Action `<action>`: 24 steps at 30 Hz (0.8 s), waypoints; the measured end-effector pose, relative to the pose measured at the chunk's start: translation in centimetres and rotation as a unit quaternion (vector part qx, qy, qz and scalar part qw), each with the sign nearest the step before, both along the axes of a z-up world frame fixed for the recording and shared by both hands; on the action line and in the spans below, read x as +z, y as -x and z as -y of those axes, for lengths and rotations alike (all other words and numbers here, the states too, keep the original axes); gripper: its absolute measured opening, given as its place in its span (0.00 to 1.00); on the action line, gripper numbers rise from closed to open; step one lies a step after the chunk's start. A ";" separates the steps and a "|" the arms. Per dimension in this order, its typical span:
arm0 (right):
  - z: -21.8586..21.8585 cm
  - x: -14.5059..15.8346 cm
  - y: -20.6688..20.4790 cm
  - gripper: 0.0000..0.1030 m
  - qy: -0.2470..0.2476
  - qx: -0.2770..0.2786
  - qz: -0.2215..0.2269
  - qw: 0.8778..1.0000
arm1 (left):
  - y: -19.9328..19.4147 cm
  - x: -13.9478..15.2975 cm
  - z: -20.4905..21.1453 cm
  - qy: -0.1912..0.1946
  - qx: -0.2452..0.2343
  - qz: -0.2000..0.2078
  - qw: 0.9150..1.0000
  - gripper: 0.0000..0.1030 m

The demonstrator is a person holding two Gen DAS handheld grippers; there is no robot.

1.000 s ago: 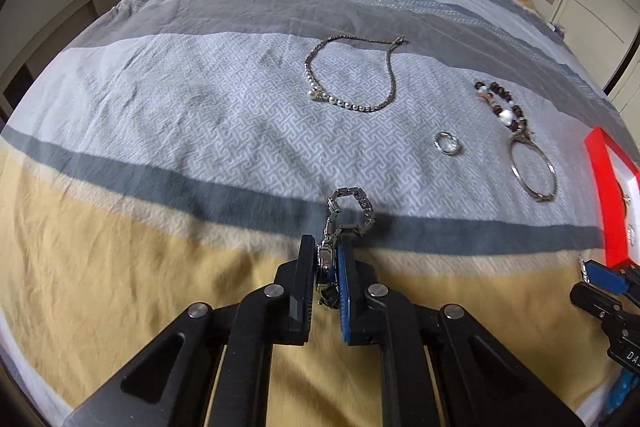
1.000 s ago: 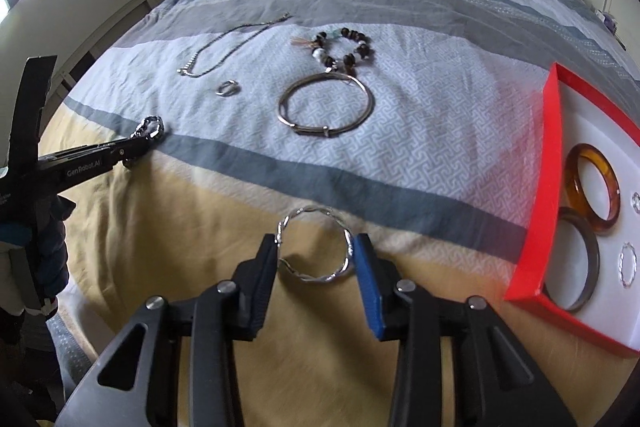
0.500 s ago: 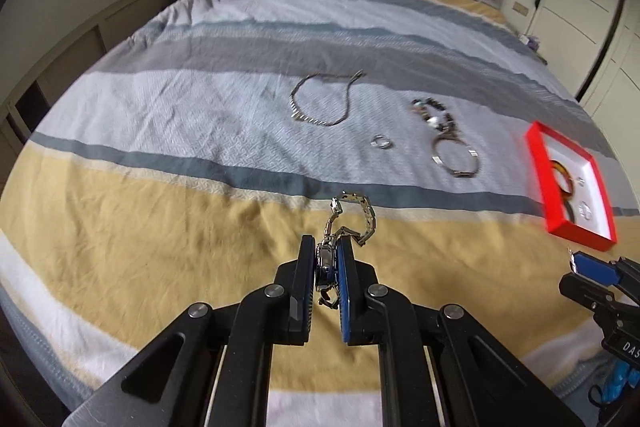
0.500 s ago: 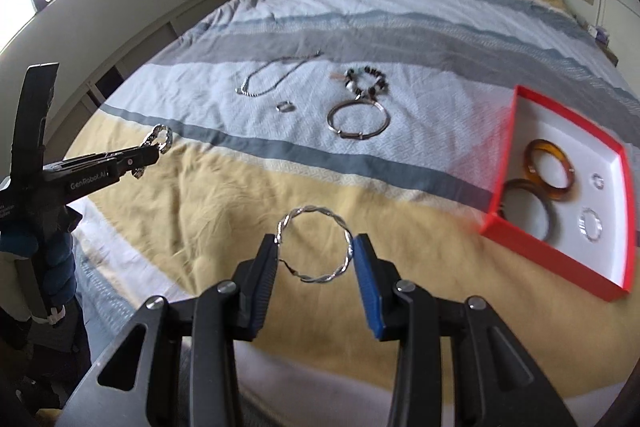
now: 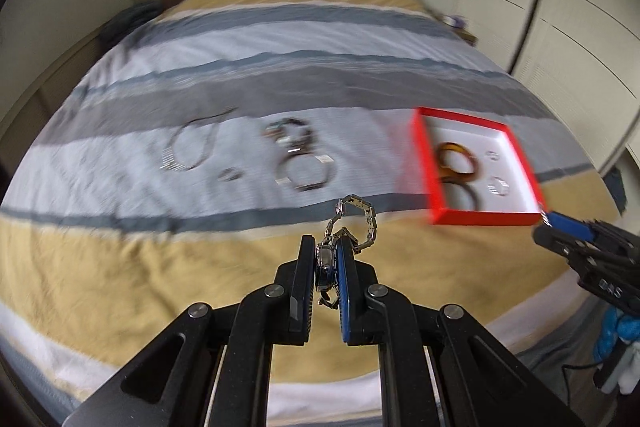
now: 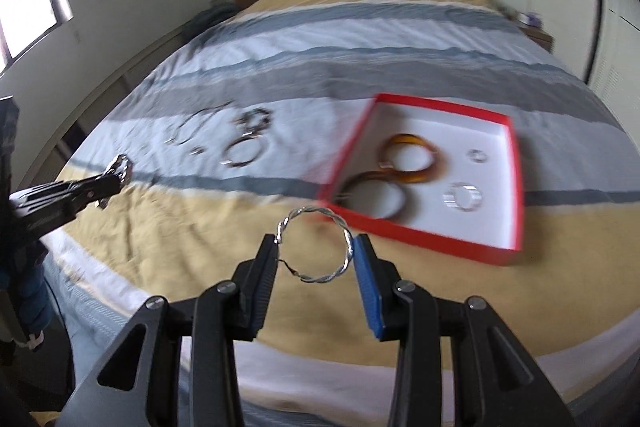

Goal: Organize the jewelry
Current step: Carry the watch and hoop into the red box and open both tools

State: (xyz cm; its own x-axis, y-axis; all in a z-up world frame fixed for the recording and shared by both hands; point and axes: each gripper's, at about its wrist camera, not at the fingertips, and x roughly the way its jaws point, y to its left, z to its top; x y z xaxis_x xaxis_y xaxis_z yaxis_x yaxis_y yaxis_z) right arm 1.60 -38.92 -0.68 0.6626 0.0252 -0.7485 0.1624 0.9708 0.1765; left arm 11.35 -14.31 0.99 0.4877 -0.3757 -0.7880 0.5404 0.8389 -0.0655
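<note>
Landmark: red box (image 6: pixel 516 163), open, white inside, lying on the striped bedspread (image 6: pixel 280 67).

Risks, as judged from here:
- Twisted silver bangle (image 6: pixel 316 245) is pinched edge-on between the 2 pads of the right gripper (image 6: pixel 316 251), contact only at its 2 sides. A thin, hard hoop held that way could pivot or spring out if the hand jolts, and would land on the yellow stripe short of the box's near wall.
- Chain-link watch (image 5: pixel 352 227) sits in the left gripper (image 5: pixel 324 271) by its case only; the link band hangs loose beyond the tips. A swinging band could snag the box's near rim on the way in, or drag across what already lies inside.
- Box floor is part filled: 2 amber-brown bangles (image 6: pixel 408 163) toward its left side, 2 small rings (image 6: pixel 462 197) toward its right. A drop onto the bangles would stack and tangle pieces rather than sort them.
- Both views are motion-blurred, so aim at the box looks uncertain.

Pose:
- Right gripper points forward and downward, tips just short of the box's near-left corner and above the bedspread. Jaws part-way closed, clamped on the twisted bangle.
- Left gripper stands well to the left of the box, also tilted downward, raised off the bedspread. Jaws nearly together, clamped on the watch.
- Left of the box on the pale stripe, untouched: a necklace (image 5: pixel 188 151), a small ring (image 5: pixel 232 174), a beaded bracelet (image 5: pixel 290 133), a plain metal bangle (image 5: pixel 306 173).
</note>
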 end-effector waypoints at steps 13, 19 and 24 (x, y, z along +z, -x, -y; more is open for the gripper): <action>12.2 -2.5 -6.6 0.35 0.000 -0.057 -0.018 0.998 | -4.8 -3.1 18.7 -0.008 -0.104 -0.021 0.994 0.10; 15.8 -5.8 -12.2 0.35 0.011 -0.051 -0.049 0.997 | -9.0 -6.5 24.3 -0.008 -0.115 -0.032 0.993 0.10; 17.3 -8.6 -14.8 0.35 0.024 -0.040 -0.082 0.996 | -11.2 -10.0 26.4 -0.016 -0.111 -0.053 0.992 0.10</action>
